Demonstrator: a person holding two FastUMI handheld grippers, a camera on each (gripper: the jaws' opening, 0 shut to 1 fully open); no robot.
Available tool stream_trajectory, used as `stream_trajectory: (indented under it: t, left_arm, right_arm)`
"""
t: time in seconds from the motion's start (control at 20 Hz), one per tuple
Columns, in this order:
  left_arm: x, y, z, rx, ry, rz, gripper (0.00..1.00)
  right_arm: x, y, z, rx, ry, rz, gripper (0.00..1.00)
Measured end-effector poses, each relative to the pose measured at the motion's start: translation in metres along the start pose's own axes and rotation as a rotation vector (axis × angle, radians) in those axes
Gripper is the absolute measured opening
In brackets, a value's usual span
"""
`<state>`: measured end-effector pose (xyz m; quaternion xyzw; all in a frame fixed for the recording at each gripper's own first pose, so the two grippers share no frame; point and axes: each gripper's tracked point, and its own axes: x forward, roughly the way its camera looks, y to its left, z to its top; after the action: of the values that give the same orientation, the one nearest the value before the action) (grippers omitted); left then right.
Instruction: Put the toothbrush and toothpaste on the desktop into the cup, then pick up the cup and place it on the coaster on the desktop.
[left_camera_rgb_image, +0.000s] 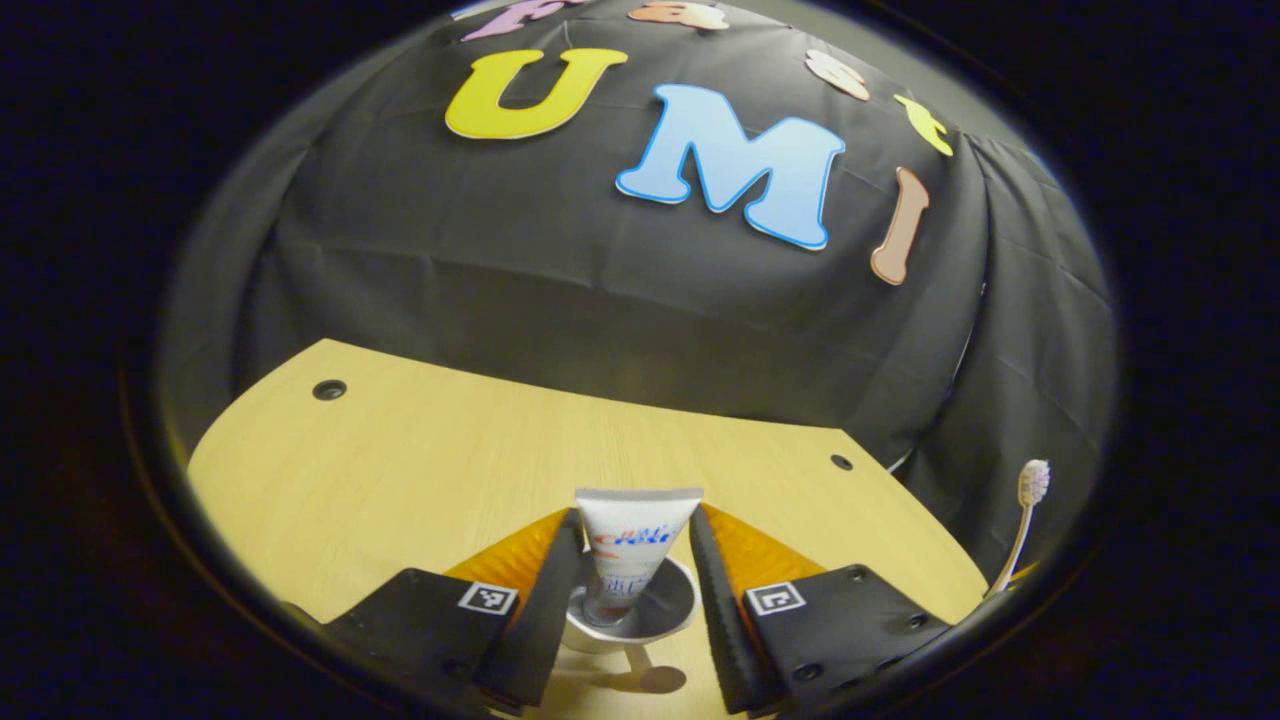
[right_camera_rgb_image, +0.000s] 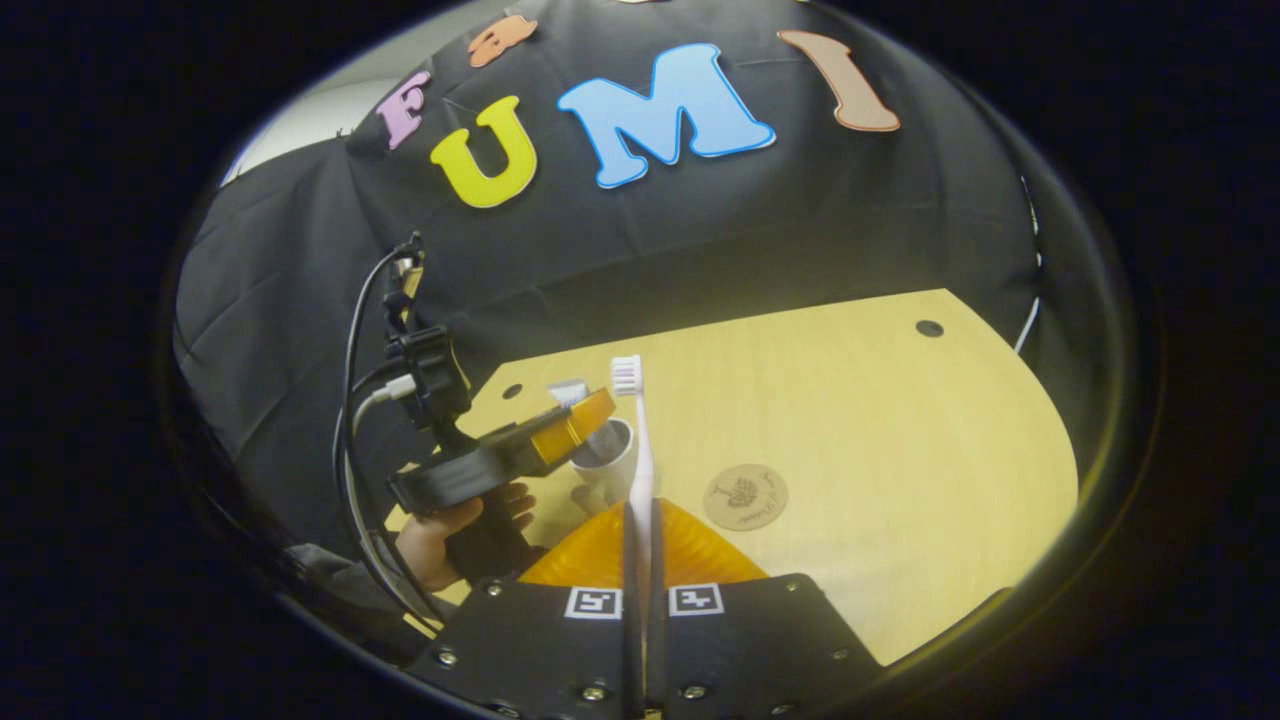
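The white toothpaste tube (left_camera_rgb_image: 635, 545) stands cap-down in the white cup (left_camera_rgb_image: 672, 605) on the wooden desktop (left_camera_rgb_image: 400, 480). My left gripper (left_camera_rgb_image: 637, 530) is above the cup, its fingers against the tube's two edges near the wide crimped end. In the right gripper view that left gripper (right_camera_rgb_image: 560, 428) hovers over the cup (right_camera_rgb_image: 608, 462), held by a hand (right_camera_rgb_image: 450, 540). My right gripper (right_camera_rgb_image: 640, 520) is shut on the pale toothbrush (right_camera_rgb_image: 640, 450), bristles up, just right of the cup. The toothbrush head (left_camera_rgb_image: 1032, 482) also shows at the far right of the left gripper view.
A round cork coaster (right_camera_rgb_image: 745, 497) lies on the desktop (right_camera_rgb_image: 880, 430) to the right of the cup. Cables (right_camera_rgb_image: 352, 400) hang from the left gripper. Small dark holes (left_camera_rgb_image: 328, 389) mark the table's back corners, and the black cloth wall stands close behind.
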<state>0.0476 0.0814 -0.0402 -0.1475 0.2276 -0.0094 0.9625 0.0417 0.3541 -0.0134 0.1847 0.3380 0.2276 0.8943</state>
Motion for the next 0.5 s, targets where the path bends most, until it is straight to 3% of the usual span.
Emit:
stream_trajectory:
  t: [0.15,0.2,0.3,0.45,0.5]
  left_arm:
    - [-0.034,0.003,0.012,0.005,-0.022,0.002,0.82]
    - [-0.044,0.005,0.015,0.005,-0.021,0.001,0.89]
    - [-0.066,0.01,0.015,0.003,-0.012,0.006,0.83]
    - [-0.102,0.024,0.011,-0.015,0.009,0.013,0.94]
    - [-0.112,0.03,0.008,-0.02,0.018,0.021,0.93]
  right_arm:
    - [0.006,0.009,0.013,-0.023,-0.013,0.021,0.03]
    - [0.009,0.013,0.019,-0.031,-0.02,0.028,0.02]
    - [0.018,0.018,0.025,-0.044,-0.031,0.043,0.03]
    - [0.035,0.028,0.04,-0.051,-0.055,0.076,0.03]
    - [0.041,0.032,0.044,-0.056,-0.062,0.089,0.03]
